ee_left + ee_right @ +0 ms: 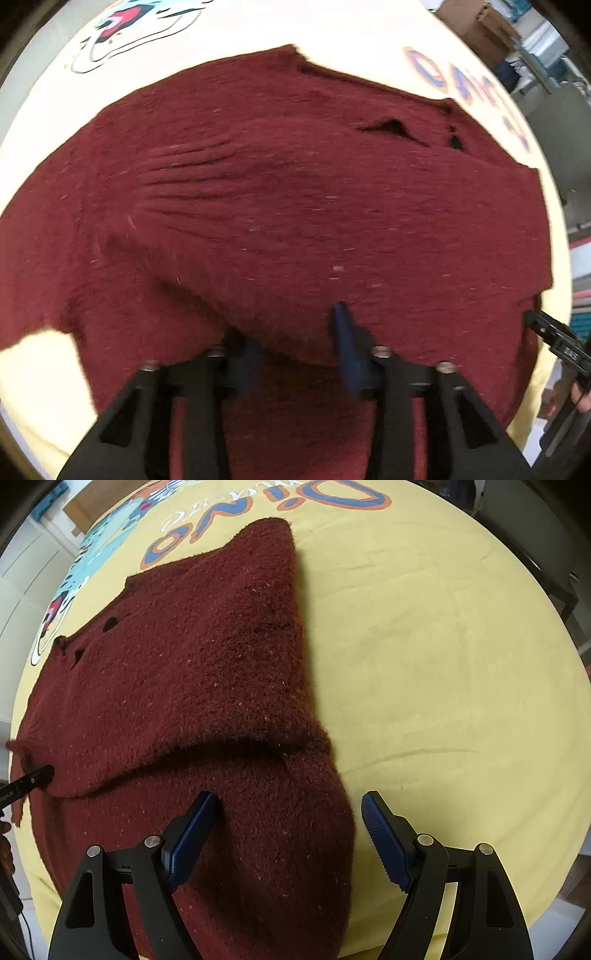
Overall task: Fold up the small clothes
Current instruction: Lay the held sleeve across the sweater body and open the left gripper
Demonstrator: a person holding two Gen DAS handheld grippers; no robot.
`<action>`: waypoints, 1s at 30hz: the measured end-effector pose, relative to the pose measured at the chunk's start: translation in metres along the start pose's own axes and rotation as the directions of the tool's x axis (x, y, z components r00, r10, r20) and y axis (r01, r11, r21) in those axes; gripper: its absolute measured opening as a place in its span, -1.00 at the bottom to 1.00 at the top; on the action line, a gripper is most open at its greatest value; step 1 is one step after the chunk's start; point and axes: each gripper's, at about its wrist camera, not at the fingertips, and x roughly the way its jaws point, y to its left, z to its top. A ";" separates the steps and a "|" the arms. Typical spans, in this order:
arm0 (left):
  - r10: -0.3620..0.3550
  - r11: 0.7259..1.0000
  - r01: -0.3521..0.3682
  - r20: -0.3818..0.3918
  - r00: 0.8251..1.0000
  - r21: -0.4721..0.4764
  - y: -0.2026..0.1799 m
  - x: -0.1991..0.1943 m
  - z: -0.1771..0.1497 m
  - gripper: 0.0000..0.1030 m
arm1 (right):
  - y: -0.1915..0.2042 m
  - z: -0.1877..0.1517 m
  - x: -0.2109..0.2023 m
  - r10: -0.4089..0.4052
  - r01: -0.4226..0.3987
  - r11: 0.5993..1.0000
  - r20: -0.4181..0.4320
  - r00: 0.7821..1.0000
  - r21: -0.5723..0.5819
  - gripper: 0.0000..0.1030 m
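A dark red knitted sweater [280, 192] lies on a yellow printed blanket [243, 33]; it also shows in the right wrist view [192, 672], partly folded over itself. My left gripper [295, 343] is low against the sweater's near folded edge, its blue pads apart with cloth bulging between them; whether it pinches the cloth is unclear. Its tip shows at the left edge of the right wrist view [35, 777], against the fold. My right gripper [288, 830] is open above the sweater's near right edge, holding nothing; it also shows at the right edge of the left wrist view [546, 332].
The yellow blanket [443, 664] carries a cartoon print [136, 22] and "Dino" lettering [266, 506]. Cardboard boxes and shelving [491, 29] stand beyond the table. White cabinets [26, 576] are at the left. A dark chair [546, 554] is at the right.
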 end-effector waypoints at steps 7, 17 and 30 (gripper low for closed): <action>0.032 0.999 -0.031 0.007 0.999 -0.034 0.031 -0.015 0.007 0.98 | -0.004 -0.019 -0.010 -0.001 0.001 1.000 0.000 1.000 -0.003 0.59; -0.027 0.993 0.029 0.024 0.999 -0.117 0.070 -0.032 0.048 0.98 | -0.003 -0.016 -0.005 -0.004 0.004 1.000 -0.010 1.000 0.006 0.61; -0.001 0.999 0.001 -0.016 1.000 -0.040 0.041 0.012 0.053 0.17 | 0.001 -0.002 0.009 -0.009 0.010 1.000 -0.026 1.000 0.022 0.61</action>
